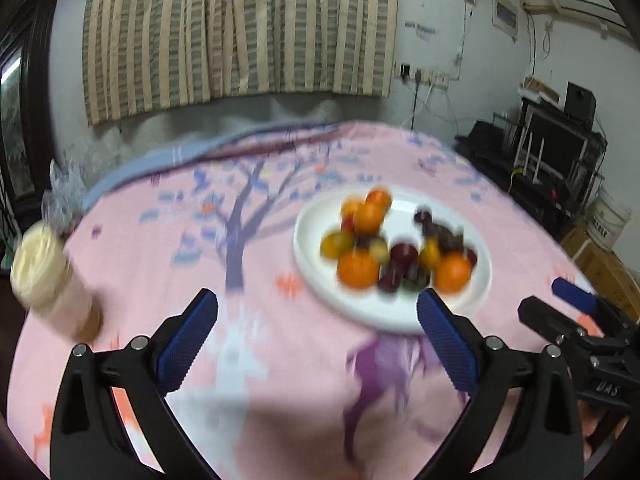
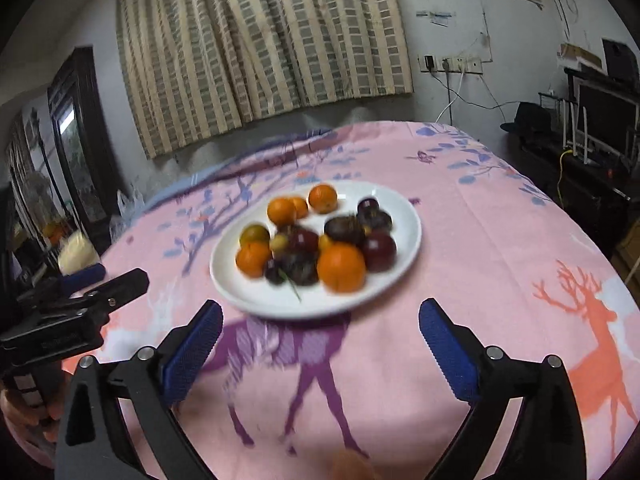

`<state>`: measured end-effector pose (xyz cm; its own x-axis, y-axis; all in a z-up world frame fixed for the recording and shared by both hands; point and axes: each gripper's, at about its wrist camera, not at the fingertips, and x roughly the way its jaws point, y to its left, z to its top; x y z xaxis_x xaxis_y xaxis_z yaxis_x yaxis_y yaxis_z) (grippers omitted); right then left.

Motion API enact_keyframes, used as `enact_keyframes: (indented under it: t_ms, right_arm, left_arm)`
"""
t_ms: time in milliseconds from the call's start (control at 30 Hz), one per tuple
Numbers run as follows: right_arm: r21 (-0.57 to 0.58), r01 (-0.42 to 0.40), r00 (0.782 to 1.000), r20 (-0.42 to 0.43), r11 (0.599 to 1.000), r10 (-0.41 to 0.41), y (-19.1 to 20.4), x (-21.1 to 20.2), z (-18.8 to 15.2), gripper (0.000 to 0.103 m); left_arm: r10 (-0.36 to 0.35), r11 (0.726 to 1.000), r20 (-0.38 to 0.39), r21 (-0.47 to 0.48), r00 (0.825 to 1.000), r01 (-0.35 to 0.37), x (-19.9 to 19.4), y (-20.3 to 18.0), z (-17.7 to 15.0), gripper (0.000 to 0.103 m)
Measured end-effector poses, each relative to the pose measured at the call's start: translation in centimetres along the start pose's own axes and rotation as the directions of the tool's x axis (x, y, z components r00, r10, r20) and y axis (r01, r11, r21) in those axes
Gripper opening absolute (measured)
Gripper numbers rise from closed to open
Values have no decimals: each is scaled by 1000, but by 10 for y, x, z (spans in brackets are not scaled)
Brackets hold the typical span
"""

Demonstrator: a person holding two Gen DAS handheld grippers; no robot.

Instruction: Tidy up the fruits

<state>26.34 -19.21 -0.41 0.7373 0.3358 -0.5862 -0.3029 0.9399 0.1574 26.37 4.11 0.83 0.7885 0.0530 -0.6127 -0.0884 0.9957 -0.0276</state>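
Observation:
A white plate (image 1: pixel 400 316) (image 2: pixel 392 204) sits on the pink tablecloth and holds several oranges (image 1: pixel 358 269) (image 2: pixel 341 267), dark red plums (image 1: pixel 404 254) (image 2: pixel 379 251) and small yellow-green fruits (image 2: pixel 254 234) in a mixed pile. My left gripper (image 1: pixel 318 320) is open and empty, just short of the plate's near edge. My right gripper (image 2: pixel 320 330) is open and empty, also just short of the plate. Each gripper shows in the other's view: the right one (image 1: pixel 568 304) at the right edge, the left one (image 2: pixel 108 280) at the left.
A jar with a pale lid (image 1: pixel 48 276) (image 2: pixel 78 254) stands at the table's left edge. A blurred orange shape (image 2: pixel 352 465) lies at the near table edge. Dark shelves with electronics (image 1: pixel 556 160) stand to the right; a striped curtain (image 1: pixel 240 28) hangs behind.

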Motion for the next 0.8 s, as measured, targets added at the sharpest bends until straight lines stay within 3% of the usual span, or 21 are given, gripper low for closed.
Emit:
enact_keyframes:
  t_ms: [100,233,400,800]
  right_arm:
    - [-63,24,999,-21,998,-25,11,-4,-17,99]
    - [-94,23,996,-87,995,-31,19,3,-28,99]
    - [-67,21,995,-97,998,-27,14,4,-28,99]
    - [-66,27,994,-106,997,-34,13,7,-26,99]
  left_arm:
    - [43,998,-32,41,999,-42,-3,2,-31,98]
    - [11,1000,-32,26,999,-11,-14,12,-53,98]
    - [18,1000,-40,-14,999,-19,-16,21,-57,98]
    - [33,999,-34,14,999,-32,-16,16,-57,98]
